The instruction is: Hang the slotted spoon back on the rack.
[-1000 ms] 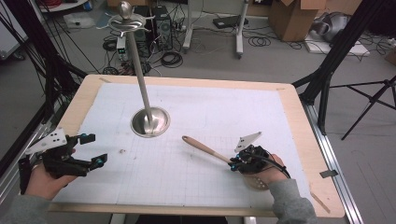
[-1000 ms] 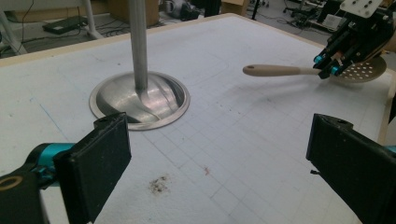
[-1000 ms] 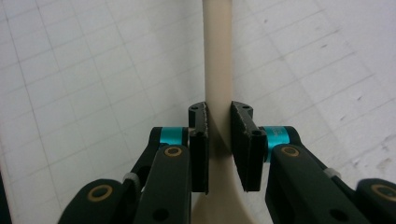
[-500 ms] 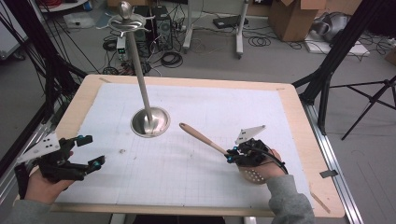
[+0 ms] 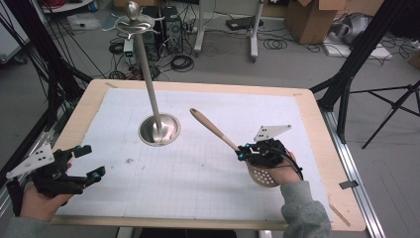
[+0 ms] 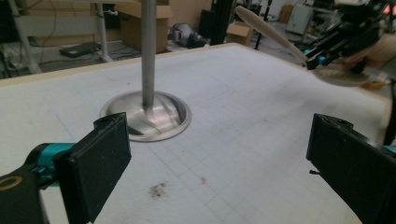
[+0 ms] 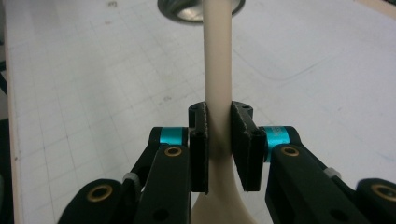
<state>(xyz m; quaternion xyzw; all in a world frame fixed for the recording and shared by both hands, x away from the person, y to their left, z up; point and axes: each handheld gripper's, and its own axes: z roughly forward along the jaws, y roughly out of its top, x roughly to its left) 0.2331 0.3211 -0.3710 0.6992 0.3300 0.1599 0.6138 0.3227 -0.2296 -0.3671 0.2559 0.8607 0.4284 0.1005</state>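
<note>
A pale wooden slotted spoon [image 5: 214,129] is lifted off the white mat, its handle slanting up toward the metal stand [image 5: 159,130]. My right gripper [image 5: 241,152] is shut on the handle just above the perforated bowl [image 5: 262,176]. In the right gripper view the pads [image 7: 200,140] press both sides of the spoon [image 7: 218,56]. My left gripper [image 5: 93,161] rests low at the mat's near left, open with nothing between its fingers. In the left gripper view, beyond that gripper [image 6: 219,172], stand the stand's base [image 6: 144,116] and the spoon [image 6: 266,32].
The stand's thin pole rises from a round dish-shaped base to a hooked top [image 5: 132,22] behind the table. A white gridded mat [image 5: 198,198] covers the wooden table [image 5: 317,129]. Small dark specks [image 6: 159,189] lie on the mat near the left gripper.
My right gripper has risen with the spoon and the handle tip has swung up and toward the stand. The left gripper has hardly moved.
</note>
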